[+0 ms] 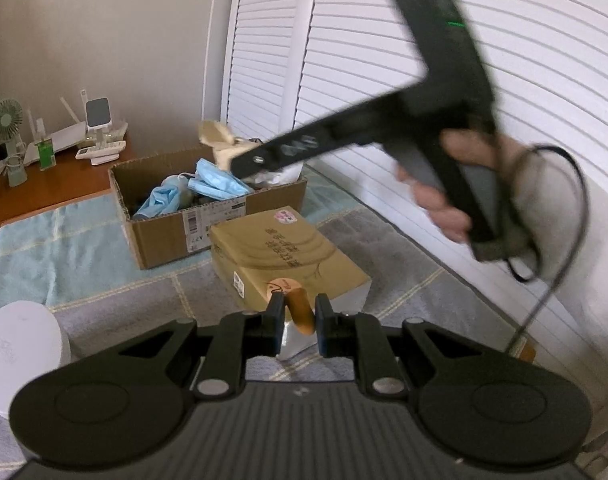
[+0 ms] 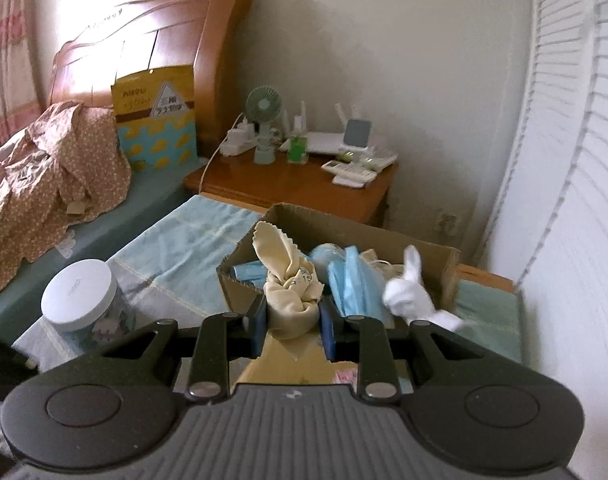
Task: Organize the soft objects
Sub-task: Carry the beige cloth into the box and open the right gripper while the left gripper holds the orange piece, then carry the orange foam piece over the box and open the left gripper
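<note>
Right hand-held gripper (image 2: pixel 292 322) holds the cream cloth (image 2: pixel 290 300) over the cardboard box (image 2: pixel 432 256); left hand-held gripper (image 1: pixel 299 314) clamps a brown object (image 1: pixel 300 312). Next: release the cloth into the box.

A small green fan (image 2: pixel 263 107) stands on the wooden nightstand (image 2: pixel 296 184)
</note>
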### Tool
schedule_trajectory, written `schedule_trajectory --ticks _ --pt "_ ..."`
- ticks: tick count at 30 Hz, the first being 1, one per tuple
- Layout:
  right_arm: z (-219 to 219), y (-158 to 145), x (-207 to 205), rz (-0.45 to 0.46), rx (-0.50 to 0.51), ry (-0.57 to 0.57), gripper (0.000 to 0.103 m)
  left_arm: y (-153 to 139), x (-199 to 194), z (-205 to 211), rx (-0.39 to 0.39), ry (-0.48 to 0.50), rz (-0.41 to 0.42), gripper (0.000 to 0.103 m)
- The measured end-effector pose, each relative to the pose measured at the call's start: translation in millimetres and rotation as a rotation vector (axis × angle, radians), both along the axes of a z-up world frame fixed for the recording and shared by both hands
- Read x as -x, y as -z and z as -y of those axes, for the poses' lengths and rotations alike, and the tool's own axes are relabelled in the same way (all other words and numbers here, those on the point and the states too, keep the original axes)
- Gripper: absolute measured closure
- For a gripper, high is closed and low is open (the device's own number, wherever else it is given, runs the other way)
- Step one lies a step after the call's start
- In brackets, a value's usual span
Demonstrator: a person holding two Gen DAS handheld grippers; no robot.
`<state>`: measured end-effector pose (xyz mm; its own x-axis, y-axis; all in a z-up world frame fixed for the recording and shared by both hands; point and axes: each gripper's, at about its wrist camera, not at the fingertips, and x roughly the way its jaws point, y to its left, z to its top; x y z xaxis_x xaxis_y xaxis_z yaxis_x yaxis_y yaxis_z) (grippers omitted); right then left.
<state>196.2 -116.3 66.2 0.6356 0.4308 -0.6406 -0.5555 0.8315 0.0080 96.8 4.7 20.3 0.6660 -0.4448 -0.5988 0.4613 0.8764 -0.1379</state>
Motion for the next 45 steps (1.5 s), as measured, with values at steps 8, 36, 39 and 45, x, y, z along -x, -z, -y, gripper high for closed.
schedule_trajectory --ticks 8,36,39,45 --pt "-20.2 12.4 -49.5 -0.038 0.029 0.010 0.072 0.5 0.8 -2.4 0.002 -0.007 -0.007 0.089" --pt "39.3 0.1 -2.8 0.018 -0.018 0.225 0.000 -8.1 -5.3 8.7 -0.017 -0.009 0.017 0.089" --pt "59.5 0.9 17.5 0.044 -0.037 0.291 0.000 -11.0 -10.5 12.0 -0.015 -0.007 0.025 0.089" --pt "89.4 12.9 52.8 0.080 -0.002 0.416 0.000 -15.8 -28.9 17.7 -0.031 -0.013 0.037 0.089"
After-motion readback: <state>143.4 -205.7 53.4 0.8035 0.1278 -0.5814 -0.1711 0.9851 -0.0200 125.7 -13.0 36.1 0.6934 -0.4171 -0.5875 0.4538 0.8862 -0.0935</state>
